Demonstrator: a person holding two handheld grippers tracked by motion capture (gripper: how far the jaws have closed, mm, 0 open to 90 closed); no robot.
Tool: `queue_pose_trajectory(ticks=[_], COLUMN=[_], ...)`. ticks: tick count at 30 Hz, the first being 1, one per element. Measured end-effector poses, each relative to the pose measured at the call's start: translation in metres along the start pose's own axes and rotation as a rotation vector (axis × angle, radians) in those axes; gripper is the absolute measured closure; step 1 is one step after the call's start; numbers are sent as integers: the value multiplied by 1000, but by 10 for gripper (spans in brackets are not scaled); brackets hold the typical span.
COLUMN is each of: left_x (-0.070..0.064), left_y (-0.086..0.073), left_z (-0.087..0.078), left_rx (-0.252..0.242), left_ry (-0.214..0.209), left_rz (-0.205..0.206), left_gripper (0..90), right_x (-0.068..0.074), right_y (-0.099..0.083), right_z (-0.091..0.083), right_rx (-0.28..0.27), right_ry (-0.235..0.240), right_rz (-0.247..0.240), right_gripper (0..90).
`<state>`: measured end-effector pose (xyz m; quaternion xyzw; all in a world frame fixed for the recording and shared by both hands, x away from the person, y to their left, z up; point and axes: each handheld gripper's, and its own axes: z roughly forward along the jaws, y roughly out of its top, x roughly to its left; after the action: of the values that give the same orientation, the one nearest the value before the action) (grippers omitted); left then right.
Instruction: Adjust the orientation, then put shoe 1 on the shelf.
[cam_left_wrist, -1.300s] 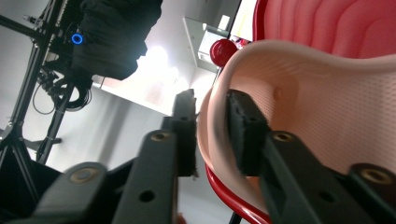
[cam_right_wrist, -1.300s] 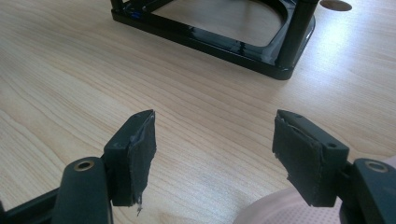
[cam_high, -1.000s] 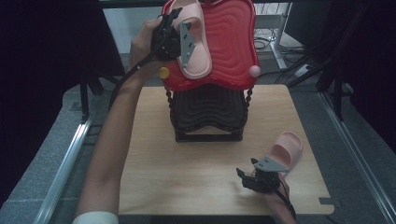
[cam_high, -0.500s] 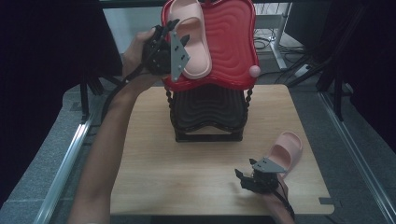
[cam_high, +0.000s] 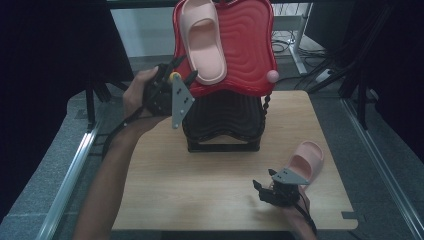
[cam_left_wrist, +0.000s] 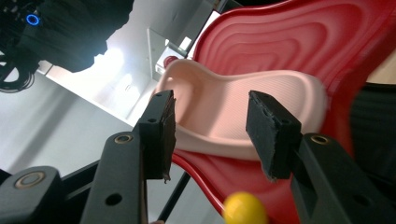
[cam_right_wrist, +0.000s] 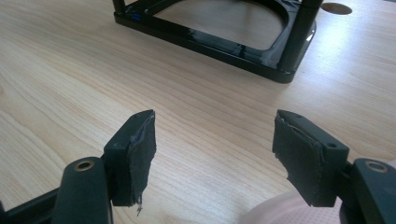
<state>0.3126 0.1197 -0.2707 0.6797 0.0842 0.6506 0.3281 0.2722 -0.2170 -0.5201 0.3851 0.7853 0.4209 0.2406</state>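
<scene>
Both tongs stand open, left tongs (cam_high: 181, 69) just off the pink slipper (cam_high: 202, 40) lying on the red shelf (cam_high: 245, 45), right tongs (cam_high: 263, 186) beside the second slipper (cam_high: 306, 159) on the worktop (cam_high: 200, 190); probably light, squashy foam, best pinched at the strap.

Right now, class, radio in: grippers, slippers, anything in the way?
Left gripper open, just below the slipper on the red shelf. Right gripper open, beside the second slipper on the table. Black rack base ahead of it.
</scene>
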Motion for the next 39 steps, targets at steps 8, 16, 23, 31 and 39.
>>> queue_pose_trajectory(ticks=[8, 16, 23, 31, 39], left_x=[-27, -50, -68, -94, -117], left_y=[-14, -29, -42, -61, -76], left_z=[-22, -33, -43, -52, -60], left_rx=[5, 34, 50, 87, 112], left_ry=[-48, -91, -122, -165, -204], left_rz=[-43, -72, -104, -136, -159], left_gripper=[524, 502, 489, 483, 475], right_x=[-6, -6, -6, -9, -10], right_y=[3, 2, -3, -9, -9], right_z=[-5, -6, -1, 4, 5], right_rx=[-10, 34, 122, 174, 177], right_ry=[-16, -55, -59, -60, -51], right_rz=[10, -5, -30, -21, -23], right_gripper=[306, 503, 839, 897, 899])
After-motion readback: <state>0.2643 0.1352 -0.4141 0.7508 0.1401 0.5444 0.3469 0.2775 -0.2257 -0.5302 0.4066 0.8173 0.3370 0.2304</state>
